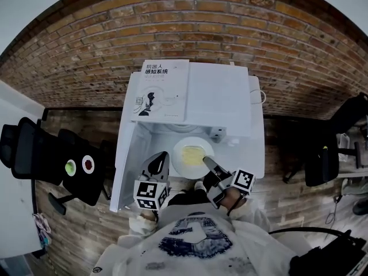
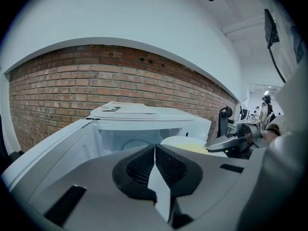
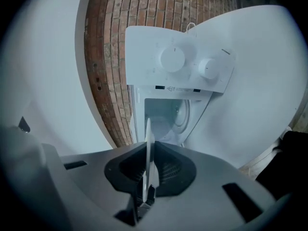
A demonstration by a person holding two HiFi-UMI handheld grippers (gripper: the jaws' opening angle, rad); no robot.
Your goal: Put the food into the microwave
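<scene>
Seen from above, a person stands before a boxy white microwave oven whose door hangs open to the left; a white paperback book lies on top, with a red brick wall behind. The right gripper is clenched on the rim of a round white plate carrying pale yellow food; its own view shows the thin white edge pinched between the jaws. The plate hovers at the mouth of the cavity, probably not yet inside, though the steep angle makes this hard to judge. The left gripper hangs beside the plate, jaws pressed together on nothing. The carrying-in step is in hand; next the plate likely needs sliding forward, level, onto the cavity floor, then releasing.
</scene>
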